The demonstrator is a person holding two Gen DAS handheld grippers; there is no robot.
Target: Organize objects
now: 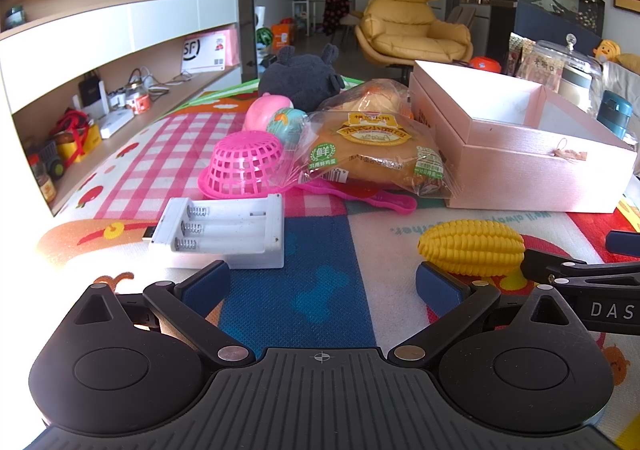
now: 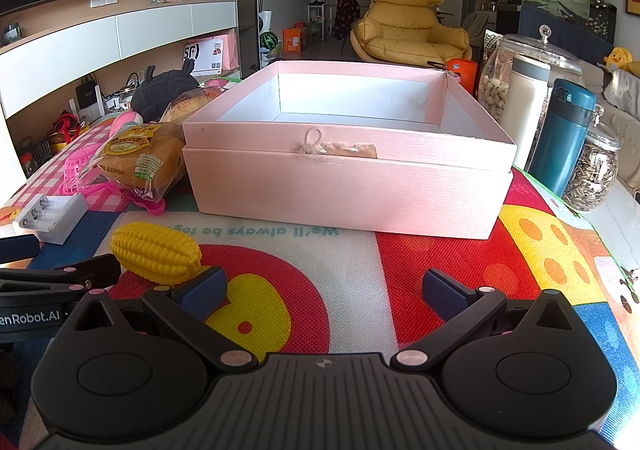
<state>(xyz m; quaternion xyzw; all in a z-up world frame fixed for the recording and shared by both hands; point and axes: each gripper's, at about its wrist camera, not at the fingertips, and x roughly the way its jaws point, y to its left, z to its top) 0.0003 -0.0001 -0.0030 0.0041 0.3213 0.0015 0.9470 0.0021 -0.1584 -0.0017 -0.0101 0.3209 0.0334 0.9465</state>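
Note:
An open pink box (image 2: 348,186) (image 1: 532,178) stands on a colourful mat; its inside looks empty. A yellow toy corn (image 1: 472,248) (image 2: 156,254) lies in front of it. A white battery holder (image 1: 224,234) (image 2: 50,216), an upturned pink basket (image 1: 244,166) (image 2: 78,170), a bagged bread bun (image 1: 376,154) (image 2: 140,162), a pink spoon (image 1: 368,198), toy balls (image 1: 280,120) and a dark plush toy (image 1: 304,78) (image 2: 164,90) lie to the left. My left gripper (image 1: 322,284) is open and empty, just short of the battery holder and the corn. My right gripper (image 2: 326,290) is open and empty, facing the box.
A teal flask (image 2: 562,138), a white bottle (image 2: 528,106) and glass jars of nuts and seeds (image 2: 596,170) stand right of the box. A TV shelf unit (image 1: 100,62) runs along the left. A yellow armchair (image 2: 408,30) stands behind.

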